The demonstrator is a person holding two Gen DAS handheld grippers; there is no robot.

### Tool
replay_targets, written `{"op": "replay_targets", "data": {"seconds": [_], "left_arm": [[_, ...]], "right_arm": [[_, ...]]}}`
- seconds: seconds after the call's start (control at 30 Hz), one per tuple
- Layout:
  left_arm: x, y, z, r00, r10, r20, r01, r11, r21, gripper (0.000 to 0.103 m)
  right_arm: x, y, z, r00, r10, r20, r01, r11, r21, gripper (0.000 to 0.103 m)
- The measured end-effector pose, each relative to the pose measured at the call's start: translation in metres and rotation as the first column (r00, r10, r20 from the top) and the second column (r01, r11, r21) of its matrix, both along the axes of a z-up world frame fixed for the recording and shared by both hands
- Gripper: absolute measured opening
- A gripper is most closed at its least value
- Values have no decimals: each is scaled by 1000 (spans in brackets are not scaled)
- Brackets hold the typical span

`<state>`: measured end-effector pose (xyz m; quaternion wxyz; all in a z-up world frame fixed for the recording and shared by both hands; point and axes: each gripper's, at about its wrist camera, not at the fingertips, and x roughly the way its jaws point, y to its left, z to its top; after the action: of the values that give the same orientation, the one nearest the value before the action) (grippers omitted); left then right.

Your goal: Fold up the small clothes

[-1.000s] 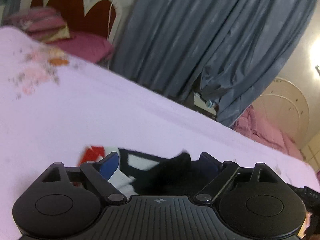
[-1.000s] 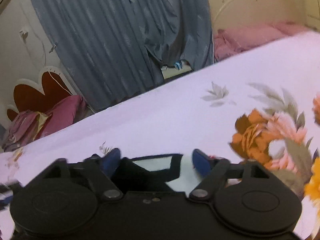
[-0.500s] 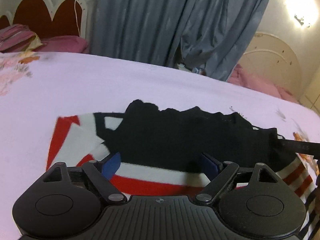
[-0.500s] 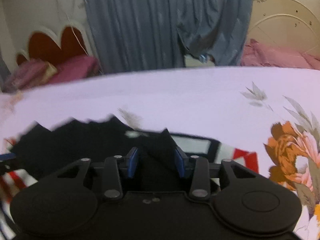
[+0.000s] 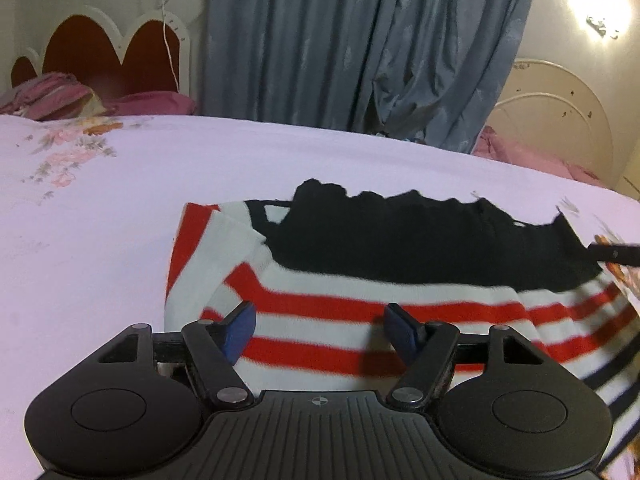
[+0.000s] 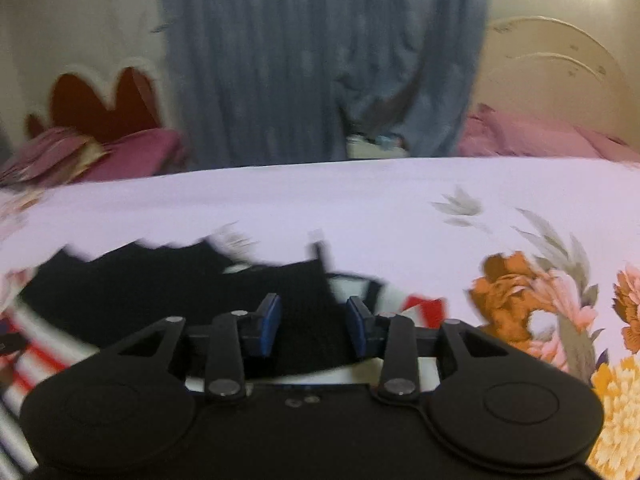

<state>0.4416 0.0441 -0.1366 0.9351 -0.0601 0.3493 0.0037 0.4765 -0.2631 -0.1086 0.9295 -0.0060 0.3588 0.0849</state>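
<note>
Bed (image 5: 120, 208), lilac floral sheet; striped red-white garment (image 5: 360, 320) with black top part lying flat on it

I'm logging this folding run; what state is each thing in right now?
Striped garment: lying on the bed, black part folded over the red and white stripes.
Left hand-held gripper: jaws closing, pads not pressing the cloth.
Right hand-held gripper: jaws opening, black cloth between them.
Curtain: drawn.
</note>
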Motion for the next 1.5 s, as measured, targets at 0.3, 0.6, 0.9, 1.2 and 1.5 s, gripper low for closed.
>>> {"op": "replay_targets", "data": {"seconds": [0.3,0.6,0.9,1.2,1.5], "left_arm": [[-27,-21,-4,1000,-29,-6,29,1000,-12,71],[-52,-7,-8,1000,-3,-10,4,999,37,71],[-69,-33,5,1000,-1,-24,2,1000,10,71],[-69,-33,-6,999,-11,-50,13,999,40,74],[-67,-32,-8,998,-33,-48,35,998,44,77]], "right_arm": [[-36,33,-26,994,85,-70,-89,995,-52,37],[-60,5,-22,998,1,-63,-6,997,-80,45],[-90,39,-10,994,100,-51,-101,994,-29,47],[-105,4,-21,997,7,-79,-12,997,-72,51],[-120,-9,-31,996,-60,-71,49,989,-138,51]]}}
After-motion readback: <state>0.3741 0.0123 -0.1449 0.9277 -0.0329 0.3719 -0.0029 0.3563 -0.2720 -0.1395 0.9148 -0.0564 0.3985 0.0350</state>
